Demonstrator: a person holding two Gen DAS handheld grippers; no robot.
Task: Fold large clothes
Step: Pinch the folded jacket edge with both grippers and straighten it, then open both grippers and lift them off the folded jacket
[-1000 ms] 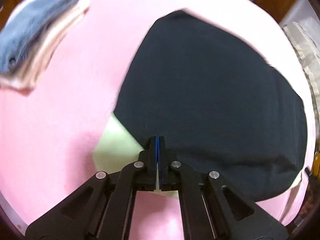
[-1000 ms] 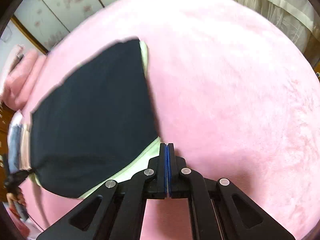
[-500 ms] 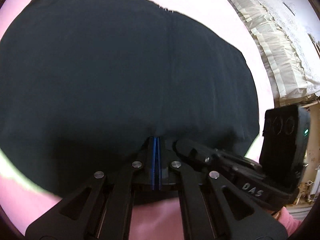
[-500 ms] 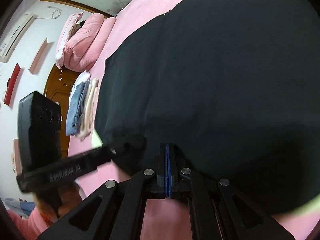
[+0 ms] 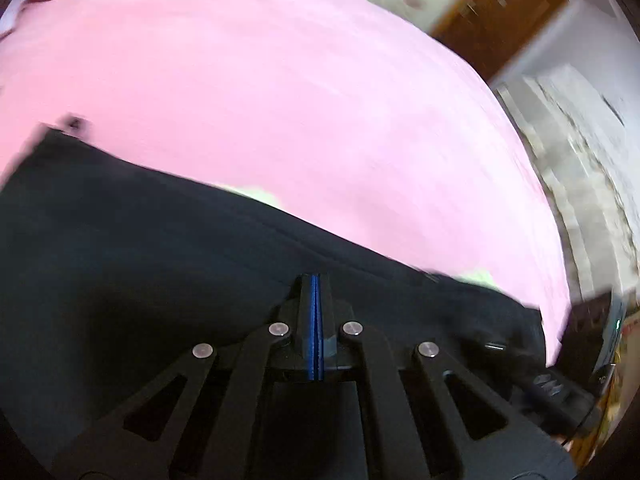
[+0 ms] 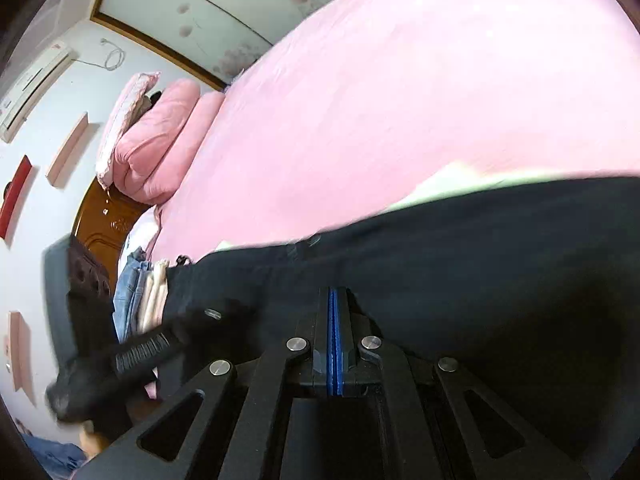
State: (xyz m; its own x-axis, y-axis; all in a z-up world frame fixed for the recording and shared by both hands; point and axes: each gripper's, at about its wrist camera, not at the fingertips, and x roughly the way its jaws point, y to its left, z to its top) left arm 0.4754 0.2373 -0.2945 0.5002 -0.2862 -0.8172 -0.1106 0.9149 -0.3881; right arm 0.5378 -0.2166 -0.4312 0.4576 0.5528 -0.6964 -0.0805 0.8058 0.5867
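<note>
A black garment (image 5: 140, 260) with a pale green layer (image 5: 256, 194) peeking out at its far edge lies on the pink bed (image 5: 280, 100). My left gripper (image 5: 315, 280) is shut, with the black cloth gathered at its tips. In the right wrist view the same black garment (image 6: 480, 248) fills the lower half, its green layer (image 6: 452, 180) showing along the far edge. My right gripper (image 6: 334, 292) is shut on the cloth too. Each view catches the other tool at its side: the right gripper's body (image 5: 560, 380) and the left gripper's body (image 6: 132, 356).
A stack of folded clothes (image 6: 140, 292) sits at the bed's left edge near pink pillows (image 6: 156, 140) and a wooden headboard (image 6: 104, 220). Pink bedding stretches beyond the garment. A white frilled cloth (image 5: 580, 140) and a wooden door (image 5: 500, 12) lie past the bed's right side.
Both grippers, still shut, have swept forward and down across the garment. Its far edge, high in both views before, now lies just ahead of the tips, with pink bed filling the upper half.
</note>
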